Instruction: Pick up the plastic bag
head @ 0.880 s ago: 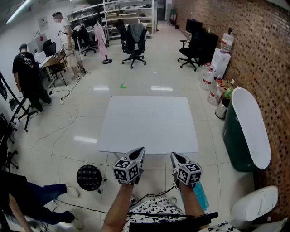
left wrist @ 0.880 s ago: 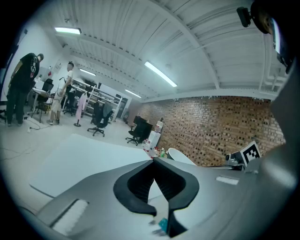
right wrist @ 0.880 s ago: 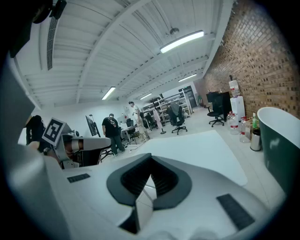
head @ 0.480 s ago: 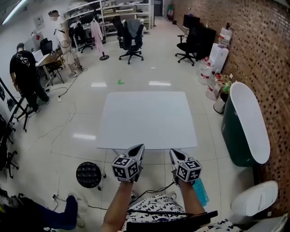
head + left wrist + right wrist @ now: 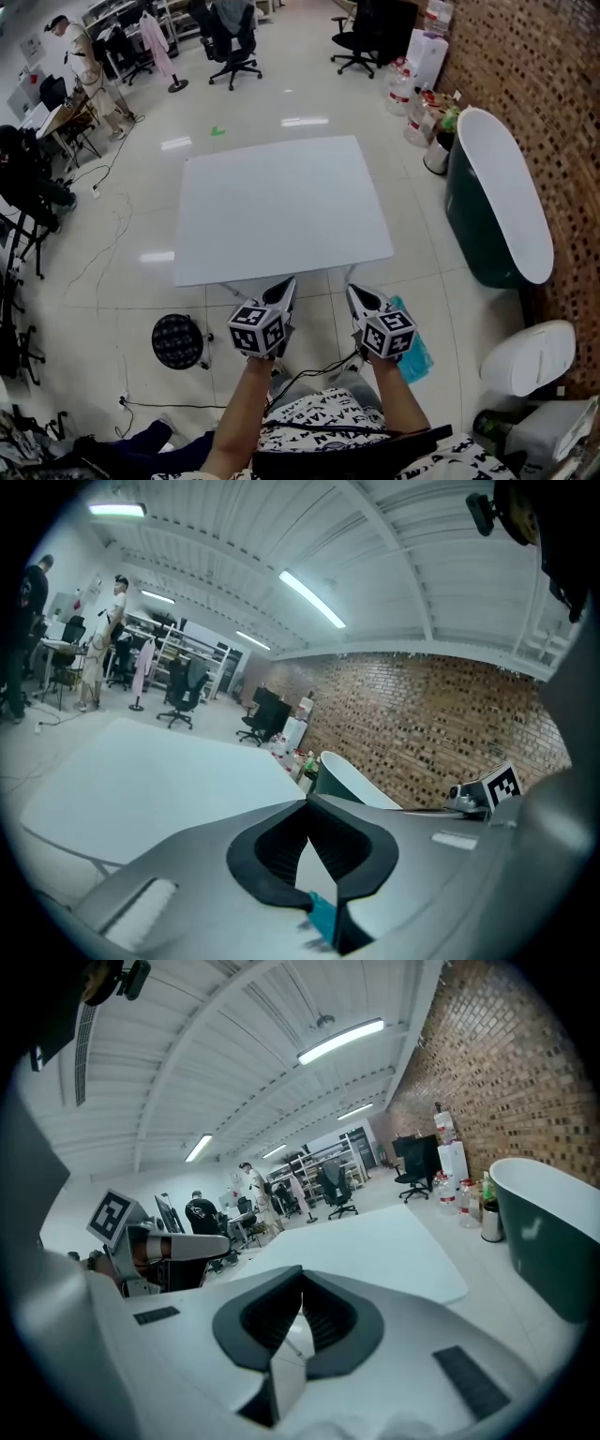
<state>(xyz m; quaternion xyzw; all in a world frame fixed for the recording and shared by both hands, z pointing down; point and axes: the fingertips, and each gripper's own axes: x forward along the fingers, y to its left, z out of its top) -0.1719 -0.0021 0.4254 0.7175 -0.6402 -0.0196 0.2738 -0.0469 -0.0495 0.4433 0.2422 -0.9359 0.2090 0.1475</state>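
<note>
No bag lies on the white table [image 5: 281, 206]; its top is bare. A teal-blue plastic-looking sheet [image 5: 415, 356] shows low beside my right arm, partly hidden by it; I cannot tell whether it is the bag. My left gripper [image 5: 290, 282] and right gripper [image 5: 352, 290] hang side by side just short of the table's near edge, tips pointing at it. Both are shut. In the left gripper view the jaws [image 5: 307, 803] meet at the tip, and a teal sliver [image 5: 322, 918] shows through the gap lower down. The right gripper [image 5: 302, 1291] holds nothing that I can see.
A dark green tub with a white lid [image 5: 497, 197] stands right of the table by the brick wall. A black round stool [image 5: 178, 340] is at the lower left, a white bin [image 5: 525, 356] at the lower right. Cables trail over the floor [image 5: 112, 234].
The head view has tilted down and drawn closer, so the table's near edge now sits just beyond the gripper tips. Both grippers keep the same pose and stay shut.
</note>
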